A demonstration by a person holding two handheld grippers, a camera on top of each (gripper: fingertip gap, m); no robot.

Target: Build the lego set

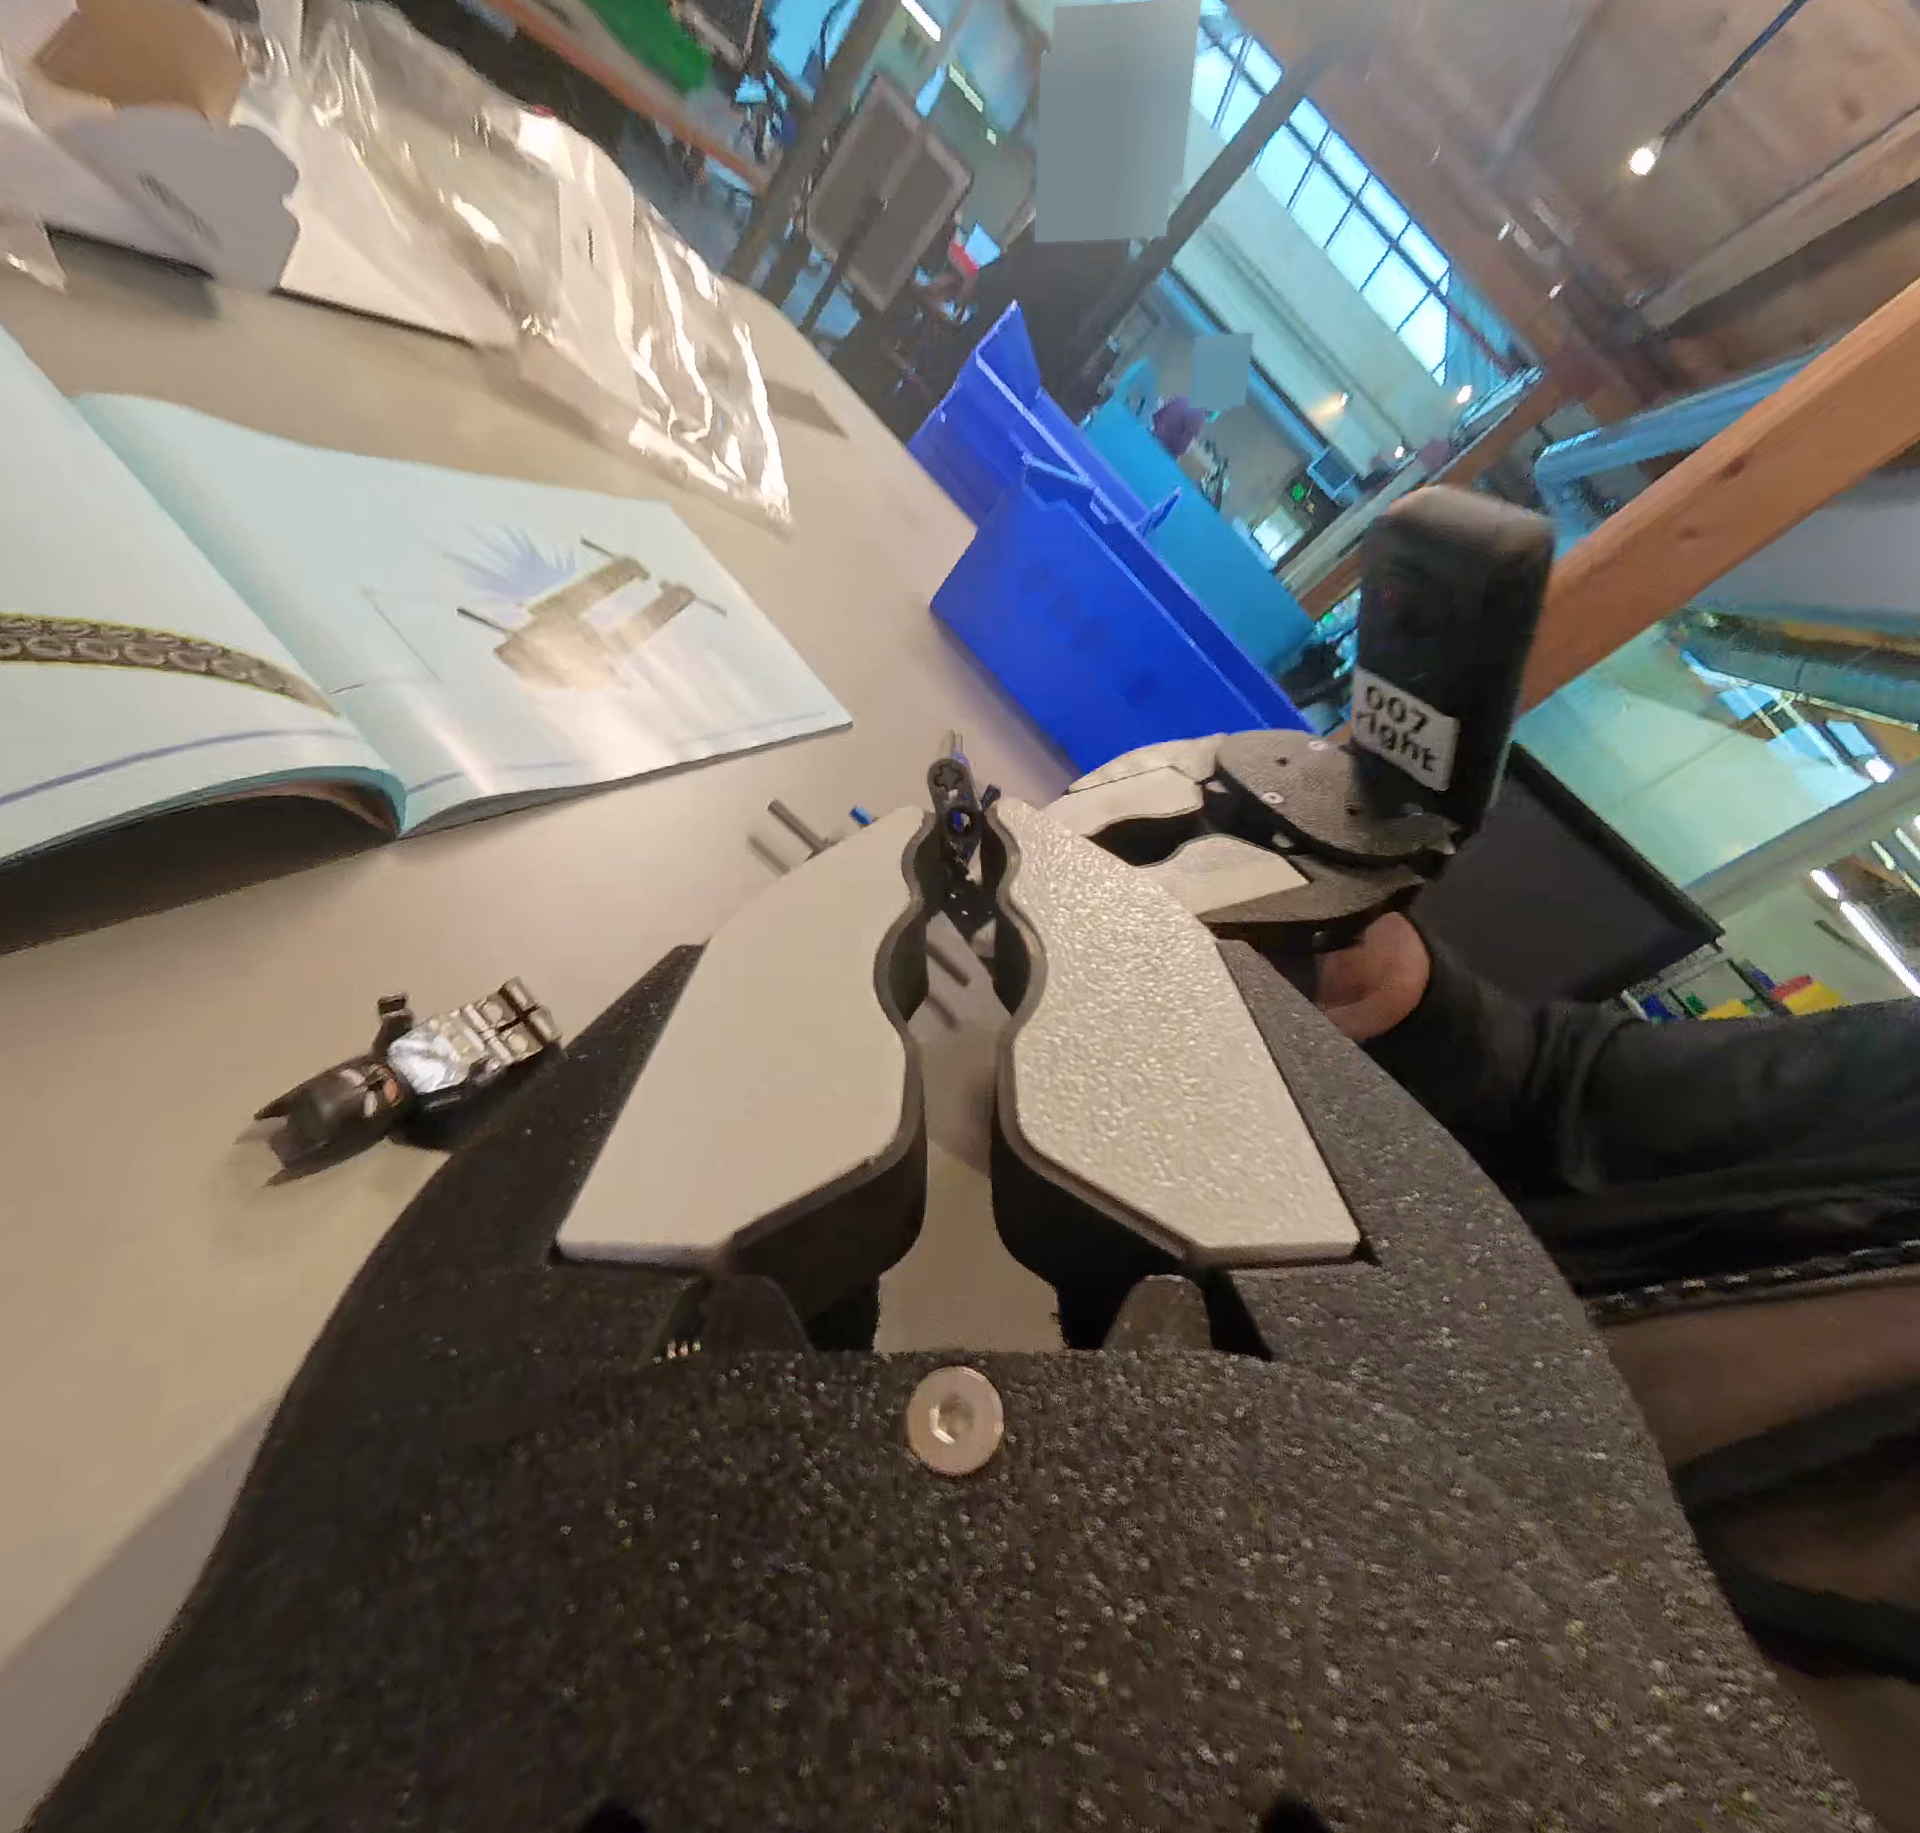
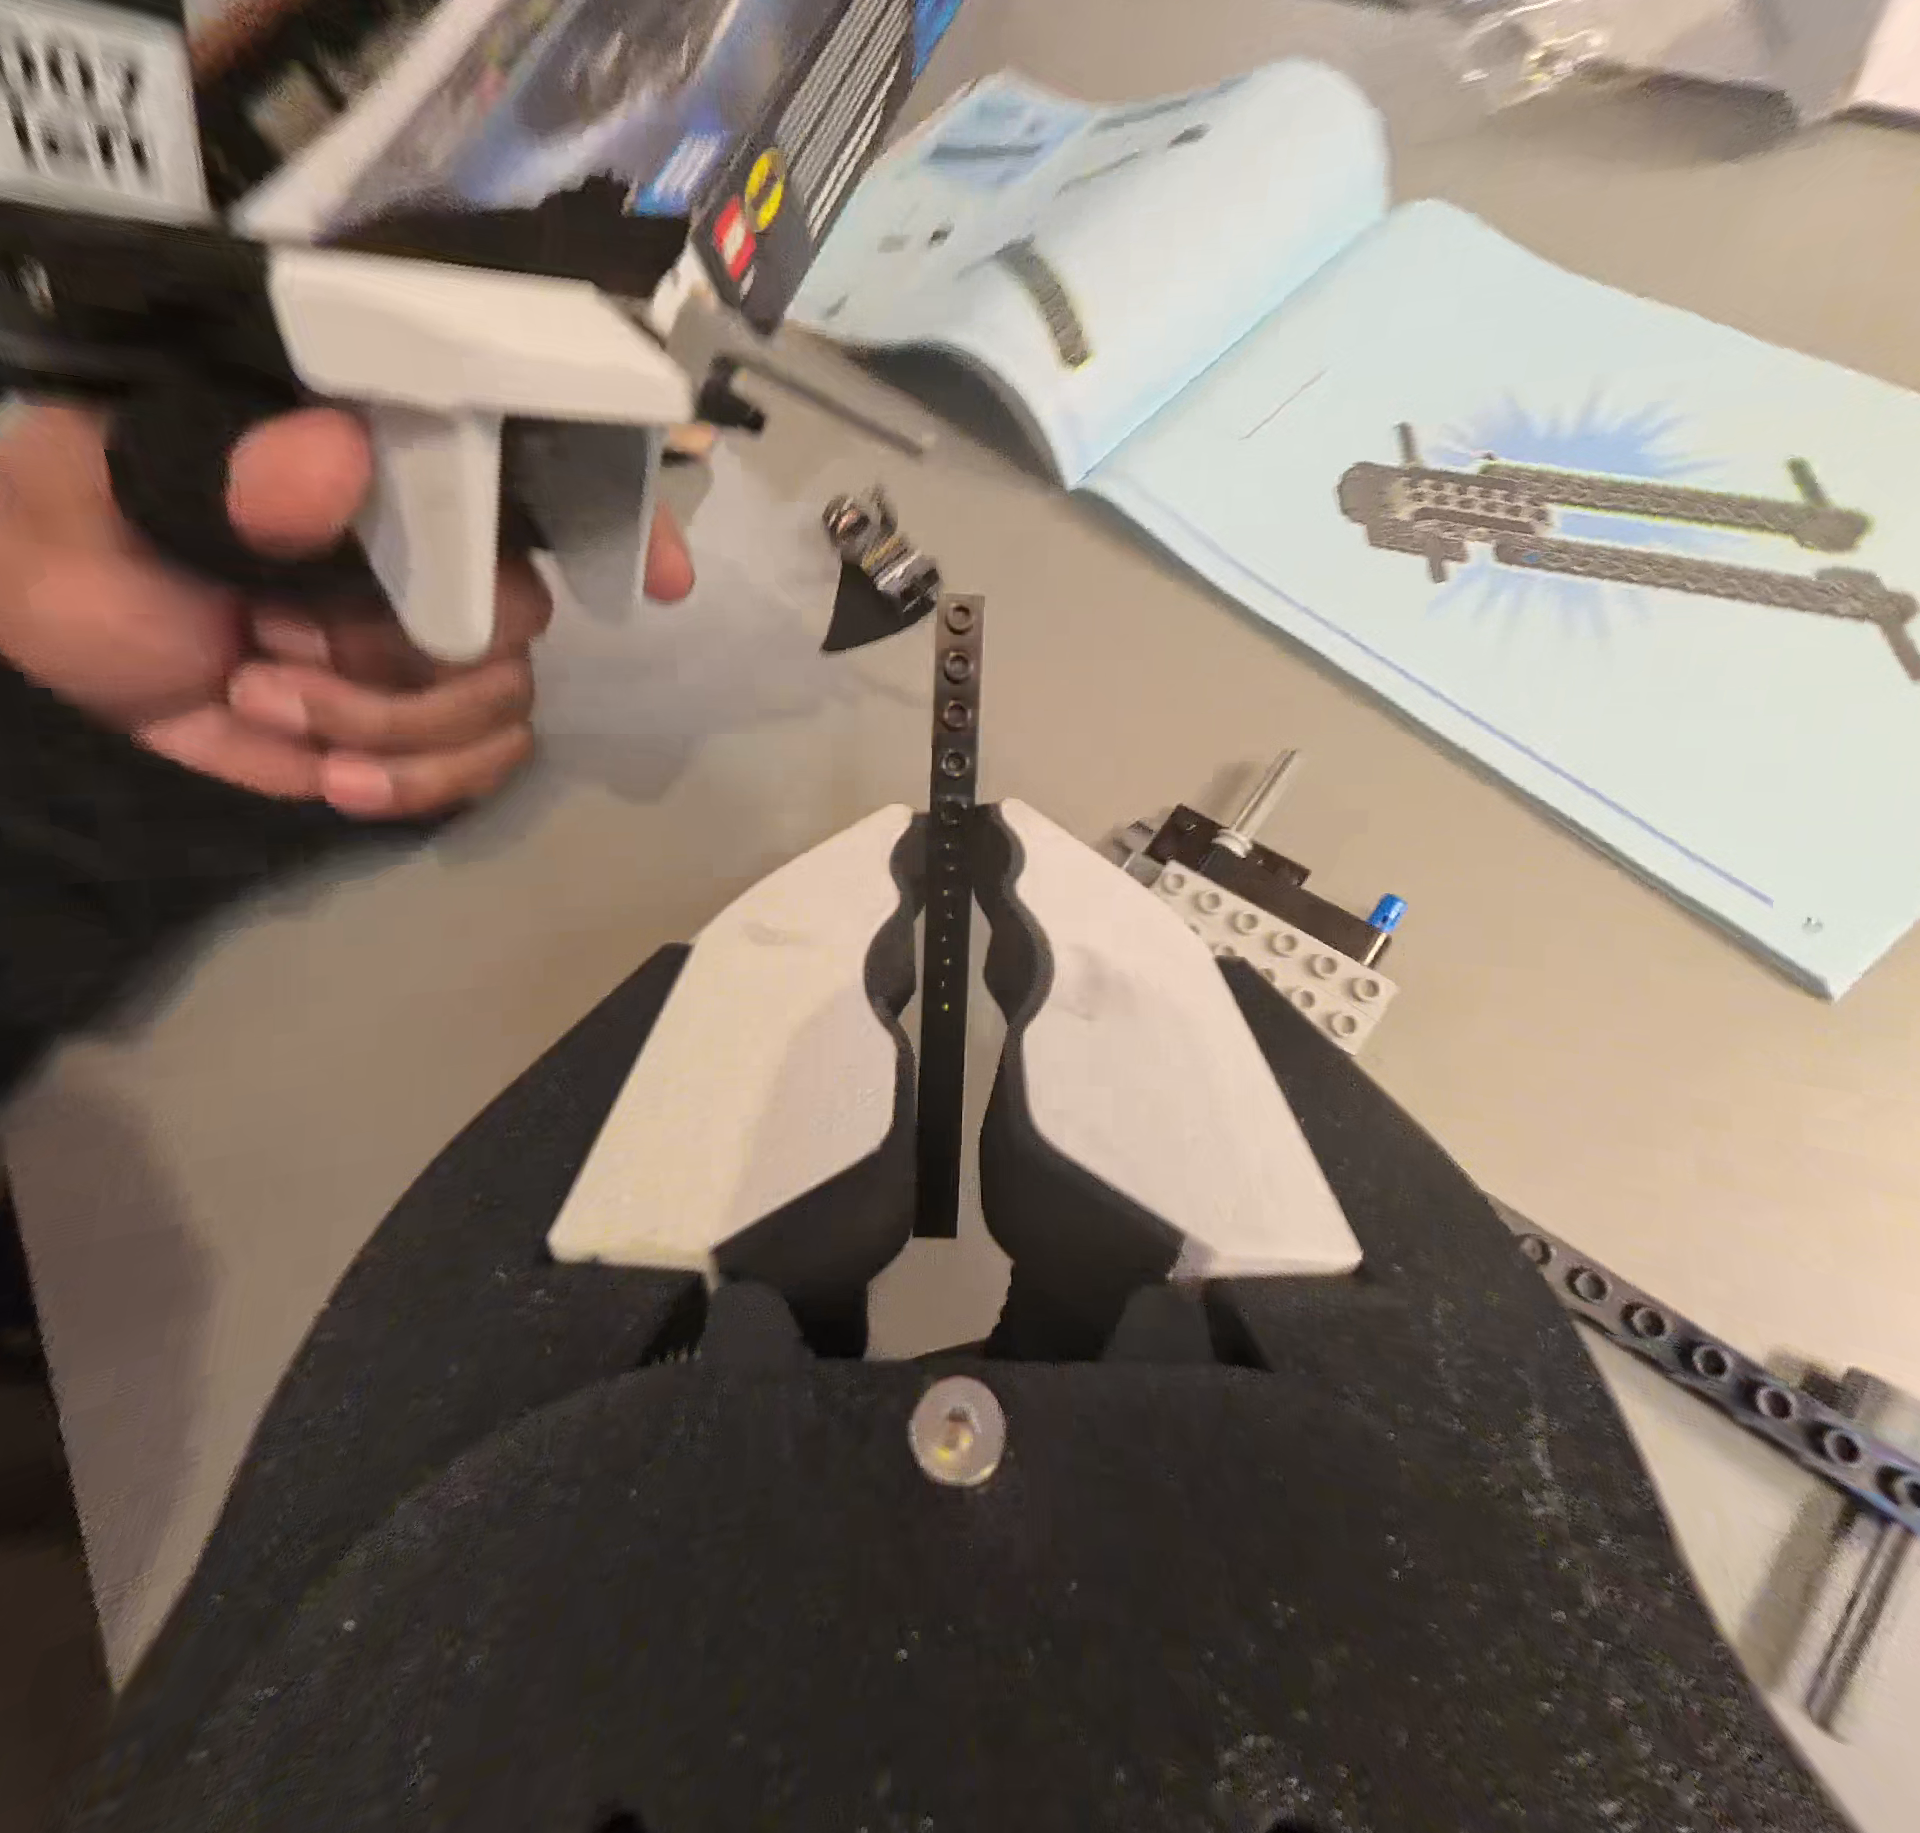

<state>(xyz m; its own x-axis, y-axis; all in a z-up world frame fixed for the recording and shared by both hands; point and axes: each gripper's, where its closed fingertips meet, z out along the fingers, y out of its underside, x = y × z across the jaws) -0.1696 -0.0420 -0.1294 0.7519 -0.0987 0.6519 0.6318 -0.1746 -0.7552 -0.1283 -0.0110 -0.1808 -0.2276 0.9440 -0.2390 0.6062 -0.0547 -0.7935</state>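
My left gripper [image 1: 958,827] is shut on a small black holed piece [image 1: 951,812] with blue pins, which sticks up between the fingertips. My right gripper [image 2: 958,827] is shut on a long thin black studded plate [image 2: 958,703] that points forward past the fingertips and runs back between the fingers. In the right wrist view the left gripper [image 2: 686,391] shows at the upper left, held by a hand [image 2: 312,640]. In the left wrist view the right gripper's fingers [image 1: 1143,781] sit just right of my left fingertips.
An open instruction booklet [image 1: 416,620] [image 2: 1507,640] lies on the grey table [image 2: 727,952]. A minifigure [image 1: 416,1066] [image 2: 878,557] lies flat. A grey and black brick assembly [image 2: 1278,931] and a long black holed beam [image 2: 1714,1378] lie right. Set box [image 2: 727,69], plastic bags [image 1: 623,308], blue bin [image 1: 1091,578]. The tips of one gripper are about 8 cm away from the tips of the other.
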